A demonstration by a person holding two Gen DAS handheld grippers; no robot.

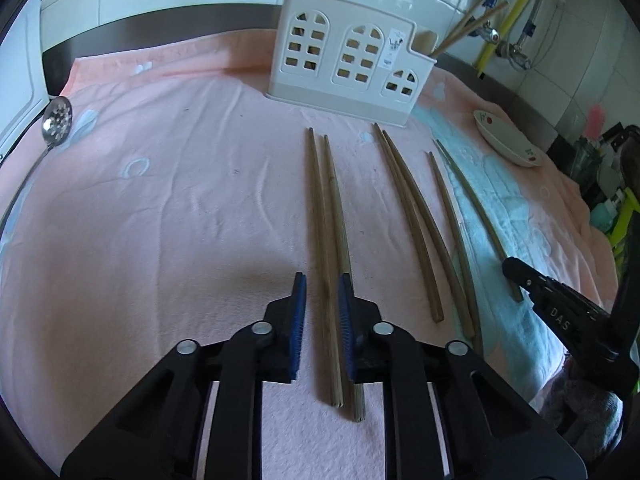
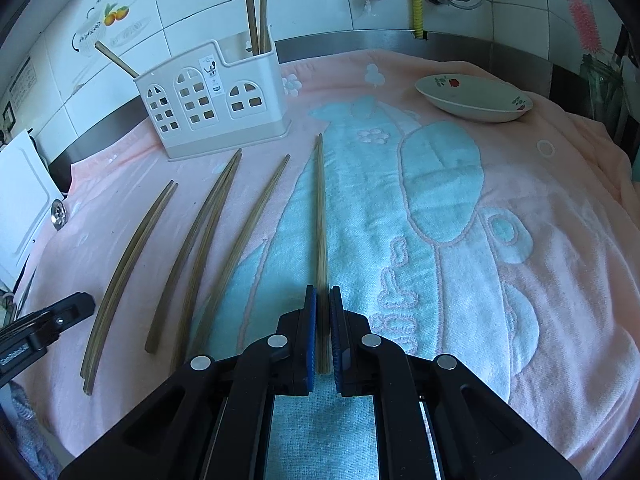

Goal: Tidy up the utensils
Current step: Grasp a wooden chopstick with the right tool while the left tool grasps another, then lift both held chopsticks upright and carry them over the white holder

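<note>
A pink towel (image 2: 520, 240) with a pale blue figure covers the tabletop, with a tiled wall (image 2: 312, 12) at the far side. Far left of middle on the towel stands a white holder (image 2: 208, 108) with window-shaped cutouts; a few chopsticks (image 2: 256, 8) stand upright in it. A shallow white dish (image 2: 474, 98) with a red flower mark sits far right. A perforated ladle (image 1: 56, 124) lies at the far left edge.

More chopsticks lie loose on the towel, near ends toward the cameras. A left pair (image 1: 328, 248) lies side by side, a middle pair (image 1: 408, 216) sits to its right, then a single stick (image 1: 452, 240), then a right pair (image 2: 321, 216) on the blue patch.

The left hand-held gripper (image 1: 322, 284) has its jaws narrowed around the left pair near its near end; the right pad looks against a stick, while a small gap shows at the left pad, so a firm hold cannot be told. The right hand-held gripper (image 2: 323, 292) is clamped on the near end of the right pair.
</note>
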